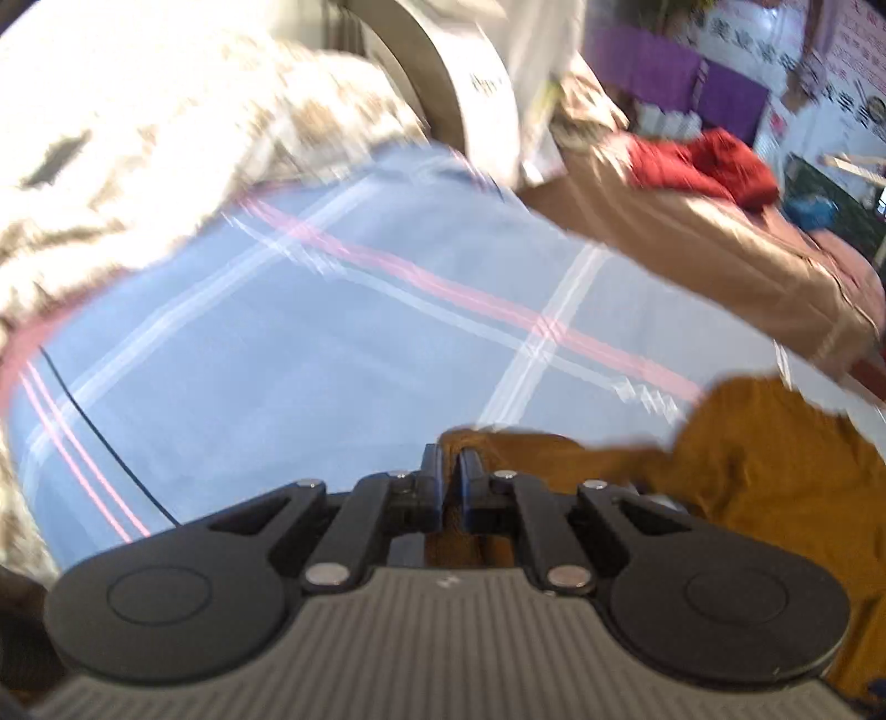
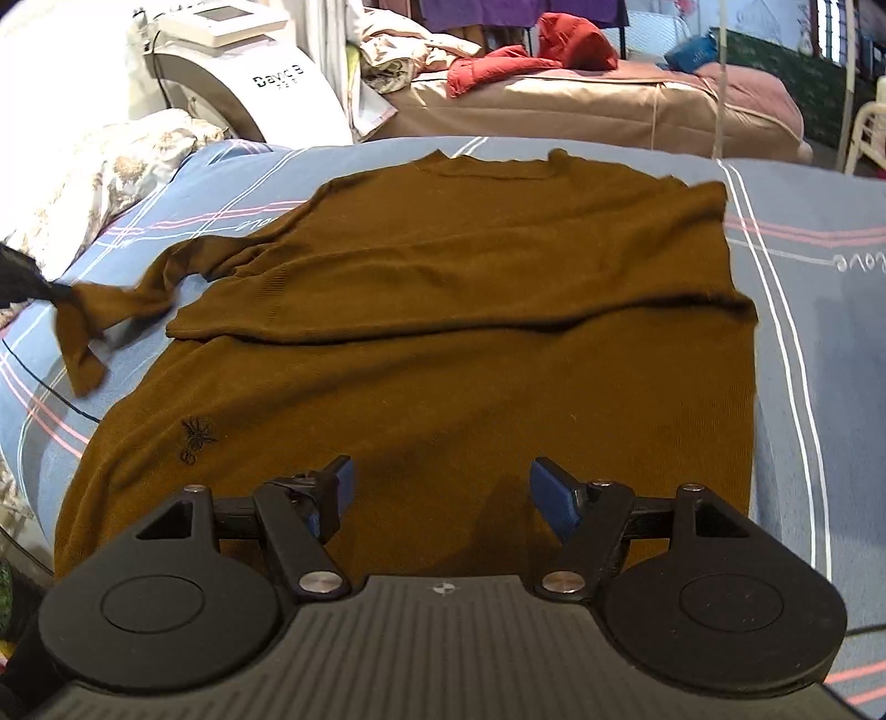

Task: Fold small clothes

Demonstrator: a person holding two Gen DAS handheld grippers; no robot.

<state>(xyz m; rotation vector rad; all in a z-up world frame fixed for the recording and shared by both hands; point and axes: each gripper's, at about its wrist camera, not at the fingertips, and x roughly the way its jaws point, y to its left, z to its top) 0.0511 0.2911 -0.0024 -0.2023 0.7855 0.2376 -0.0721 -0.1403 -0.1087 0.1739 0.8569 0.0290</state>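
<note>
Lived-in bedroom, also used for storage. I'm working over a bed covered in a blue sheet with pink and white stripes [image 2: 819, 310], a crumpled cream floral quilt [image 2: 94, 171] heaped just beside it. A 2nd bed with a tan cover [image 2: 581, 111] stands behind, red garments [image 2: 531, 52] and a pinkish pillow [image 2: 758, 94] lying on it. Purple cloth [image 1: 664, 72] hangs at the back. 1 odd item for a home: a white rounded machine with a screen on top [image 2: 243, 72], lettering on its side partly legible.
</note>
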